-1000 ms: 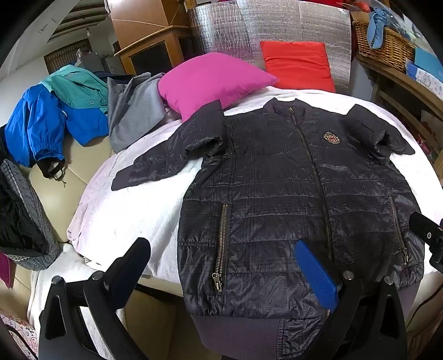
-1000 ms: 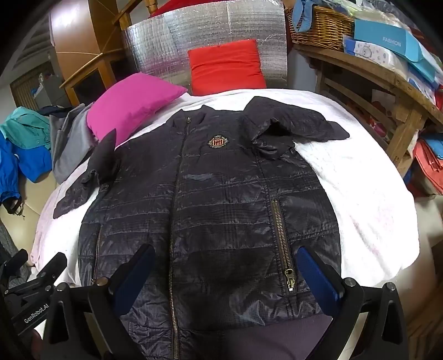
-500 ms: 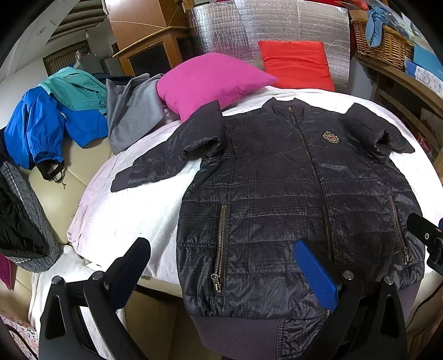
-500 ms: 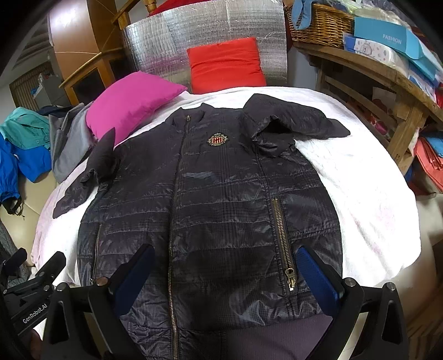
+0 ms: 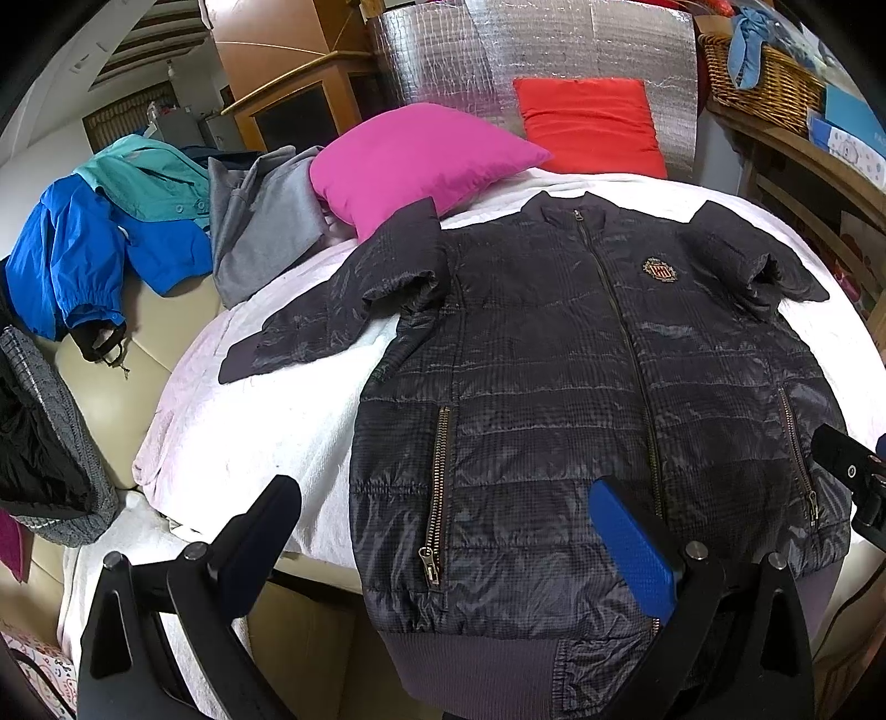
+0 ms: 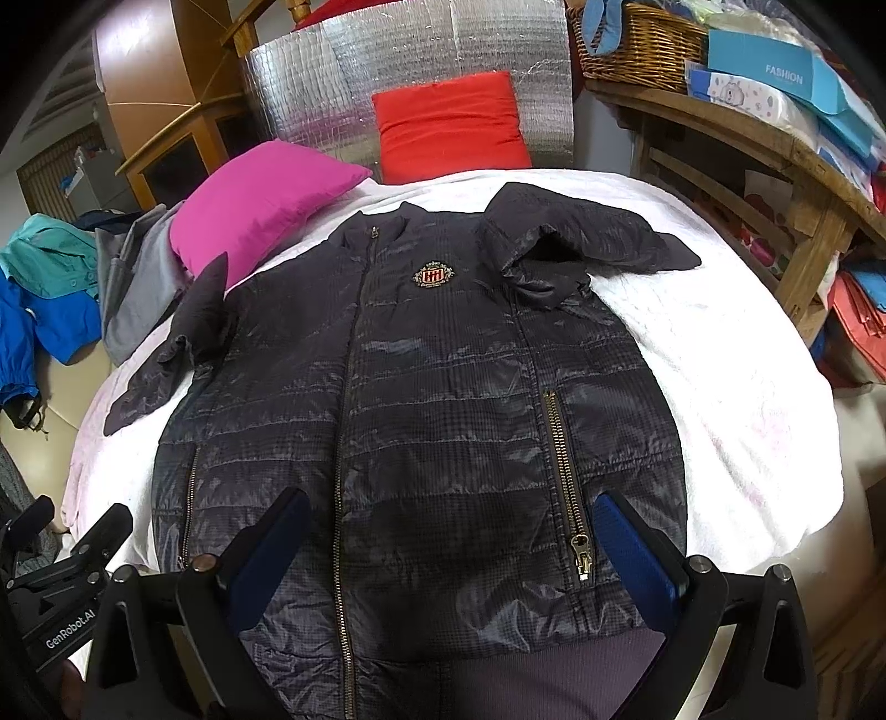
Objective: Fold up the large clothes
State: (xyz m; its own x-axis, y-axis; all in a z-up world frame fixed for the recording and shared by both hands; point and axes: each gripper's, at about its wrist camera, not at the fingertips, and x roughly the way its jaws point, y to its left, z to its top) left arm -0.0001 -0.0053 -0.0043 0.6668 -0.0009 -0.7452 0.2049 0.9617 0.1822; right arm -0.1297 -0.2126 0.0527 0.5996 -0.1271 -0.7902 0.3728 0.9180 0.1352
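Lying face up on a white blanket, a dark quilted jacket is spread flat with its front zip closed and its ribbed hem hanging over the near edge of the blanket. Its collar is turned toward the far edge, where a pink pillow and a red pillow are propped. One sleeve is stretched out toward the blanket's left edge, its shoulder part touching the pink pillow; the other sleeve is bunched and pointed toward the right edge. A crest badge is seen on the chest, and a brass pocket zip on each side.

The left gripper is held spread wide above the near left corner of the jacket, nothing being pinched between its fingers. The right gripper is likewise held spread wide over the lower front of the jacket, near the hem, with nothing gripped.

Beyond the left edge, a blue jacket, a teal garment and a grey garment are heaped on a cream sofa. A wicker basket is set on a wooden shelf at the right
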